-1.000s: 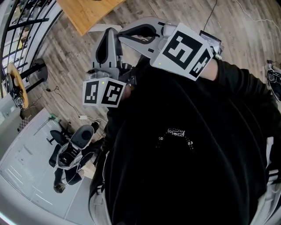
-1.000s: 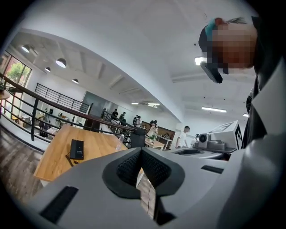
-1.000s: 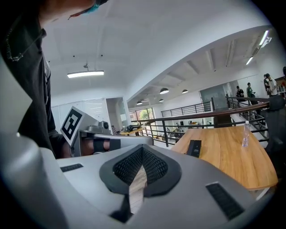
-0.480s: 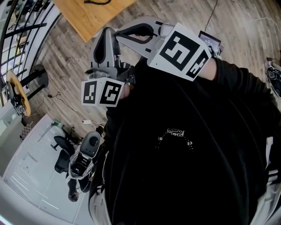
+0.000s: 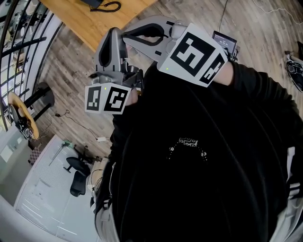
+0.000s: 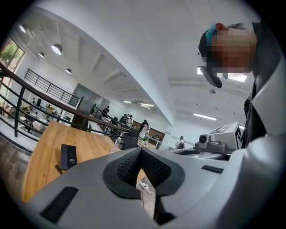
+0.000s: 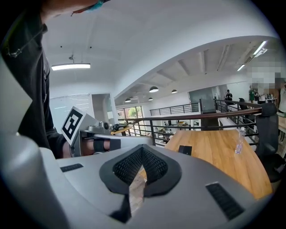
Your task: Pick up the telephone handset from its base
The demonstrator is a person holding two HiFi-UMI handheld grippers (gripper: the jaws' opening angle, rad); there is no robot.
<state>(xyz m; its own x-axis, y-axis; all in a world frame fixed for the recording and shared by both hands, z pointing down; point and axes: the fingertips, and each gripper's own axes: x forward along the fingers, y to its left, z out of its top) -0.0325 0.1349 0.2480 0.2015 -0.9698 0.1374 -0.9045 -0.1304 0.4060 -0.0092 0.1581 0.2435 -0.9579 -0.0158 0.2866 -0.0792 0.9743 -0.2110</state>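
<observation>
Black telephone (image 6: 68, 156) lies lengthwise away on table (image 6: 42, 145); left gripper (image 6: 141, 151), right gripper (image 7: 142, 149) both closed, empty.

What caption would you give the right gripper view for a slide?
Right tongs, shut and empty, face a wooden table carrying a black telephone.

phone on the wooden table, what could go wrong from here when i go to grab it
1. Both the left gripper and right gripper are shut; reaching the phone like that would likely shove it rather than grip it.
2. The cord lies loose beside it on the table; a lift may pull it taut and drag the phone.
3. A bottle stands on the same table; a wide swing could tip it.
</observation>
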